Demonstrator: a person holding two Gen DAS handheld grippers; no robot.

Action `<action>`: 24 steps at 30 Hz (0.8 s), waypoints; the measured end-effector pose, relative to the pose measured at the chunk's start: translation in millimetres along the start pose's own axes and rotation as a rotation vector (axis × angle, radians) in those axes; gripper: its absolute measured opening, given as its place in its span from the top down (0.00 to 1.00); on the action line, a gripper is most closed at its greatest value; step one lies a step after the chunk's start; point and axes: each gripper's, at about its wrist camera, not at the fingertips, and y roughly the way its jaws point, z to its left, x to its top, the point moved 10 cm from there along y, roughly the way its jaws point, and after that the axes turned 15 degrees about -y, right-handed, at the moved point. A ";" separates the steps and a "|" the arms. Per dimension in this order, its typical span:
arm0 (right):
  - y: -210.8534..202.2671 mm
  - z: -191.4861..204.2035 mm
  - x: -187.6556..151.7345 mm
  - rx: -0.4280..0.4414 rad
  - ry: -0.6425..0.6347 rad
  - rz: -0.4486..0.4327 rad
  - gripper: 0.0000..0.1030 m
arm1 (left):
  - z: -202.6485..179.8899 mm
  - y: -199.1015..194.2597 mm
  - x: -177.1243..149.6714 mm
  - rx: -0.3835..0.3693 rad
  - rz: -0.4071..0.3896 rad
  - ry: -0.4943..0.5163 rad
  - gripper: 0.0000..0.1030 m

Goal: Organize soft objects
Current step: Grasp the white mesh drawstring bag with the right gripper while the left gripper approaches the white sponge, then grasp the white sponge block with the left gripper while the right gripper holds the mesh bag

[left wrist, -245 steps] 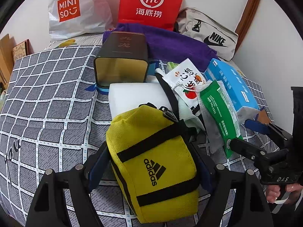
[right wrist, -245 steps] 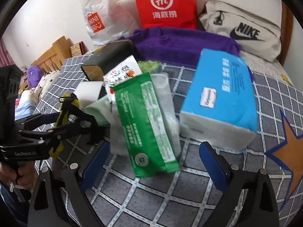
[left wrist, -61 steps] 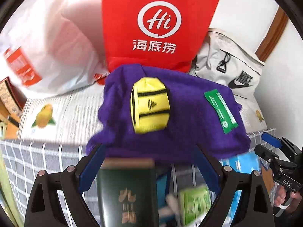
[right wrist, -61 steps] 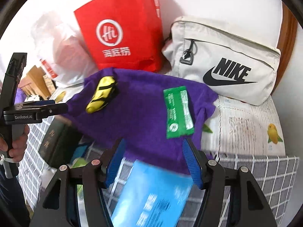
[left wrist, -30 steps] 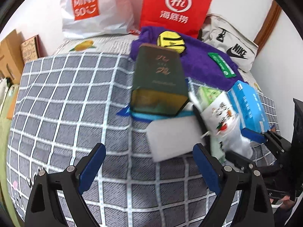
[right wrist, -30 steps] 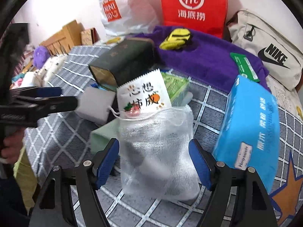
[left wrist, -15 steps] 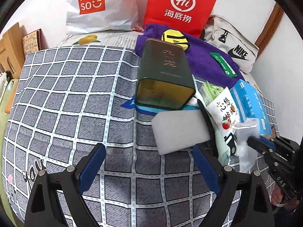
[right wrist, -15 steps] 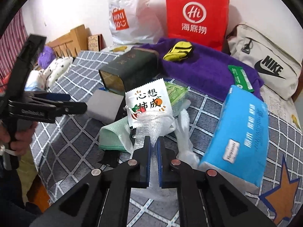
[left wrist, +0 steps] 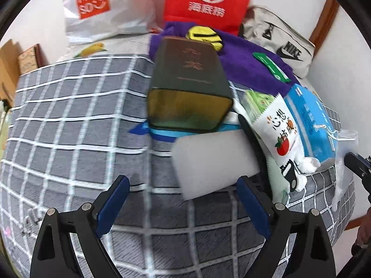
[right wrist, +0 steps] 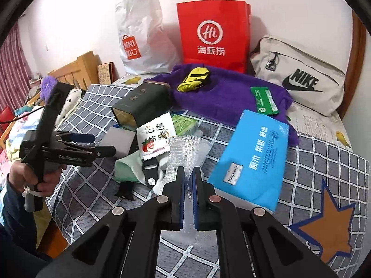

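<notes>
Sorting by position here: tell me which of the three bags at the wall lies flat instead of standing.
The beige Nike bag at the right lies flat; the red paper bag and white Miniso bag stand upright.

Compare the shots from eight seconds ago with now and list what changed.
The yellow pouch and green packet went from the checked quilt up onto the purple towel. The right gripper has just closed its jaws on the white mesh bag. The left gripper is open again, empty. The tin, blue tissue pack and bags stayed.
</notes>
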 end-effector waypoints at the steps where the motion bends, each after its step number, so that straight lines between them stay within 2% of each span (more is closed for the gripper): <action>1: 0.8 -0.8 -1.1 0.003 0.003 0.001 0.94 | -3.3 2.4 -0.5 -0.003 0.001 0.008 0.09; 7: 5.4 -6.7 -6.2 0.010 0.023 0.011 0.94 | -19.2 4.5 -1.0 0.033 -0.008 0.047 0.09; 14: 10.8 -6.1 -9.5 0.044 0.034 0.010 0.94 | -33.1 8.9 -1.7 0.058 0.016 0.042 0.09; 18: 10.5 -3.8 -10.9 0.060 0.035 0.006 0.93 | -41.3 15.3 -4.6 0.099 0.029 0.070 0.09; 23: 8.0 -4.0 -12.6 0.068 0.046 -0.003 0.93 | -44.5 16.4 -4.7 0.114 0.019 0.090 0.09; 24: 8.0 -4.8 -13.6 0.068 0.050 -0.002 0.93 | -45.0 16.2 -1.6 0.109 -0.005 0.093 0.09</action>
